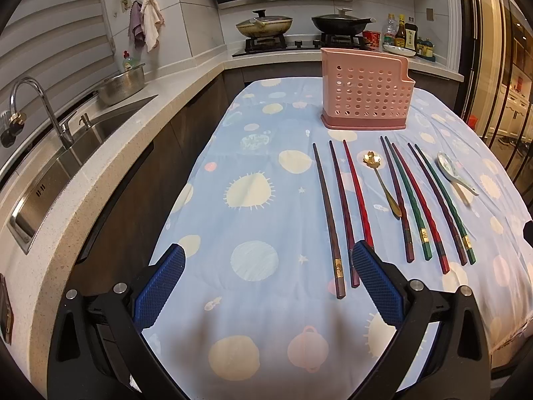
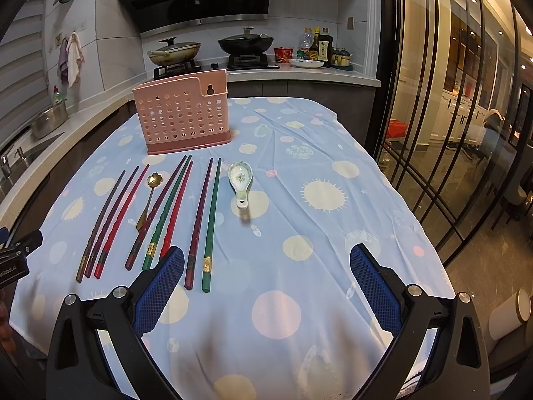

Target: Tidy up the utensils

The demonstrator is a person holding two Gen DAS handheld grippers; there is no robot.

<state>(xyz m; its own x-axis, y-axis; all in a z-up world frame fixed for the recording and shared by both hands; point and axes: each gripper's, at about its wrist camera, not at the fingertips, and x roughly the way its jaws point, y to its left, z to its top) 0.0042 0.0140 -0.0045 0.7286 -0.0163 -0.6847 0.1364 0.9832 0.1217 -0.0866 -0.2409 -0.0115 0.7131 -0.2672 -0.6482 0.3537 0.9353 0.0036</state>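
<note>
Both my tongs, left gripper and right gripper, are spread apart, holding nothing. Dark wooden chopsticks lie in a row near the pink perforated plastic holder.

— How is the left claw built?

— Two black arms are seen, each faced with a blue pad textured in a fine grid. A round silver screw head is set at each joint.

— And the right claw?

— The same make is shown: black frame, blue gridded pads, silver screws. White lettering is printed on a black part at the right view's left edge, too cropped to be read.
</note>
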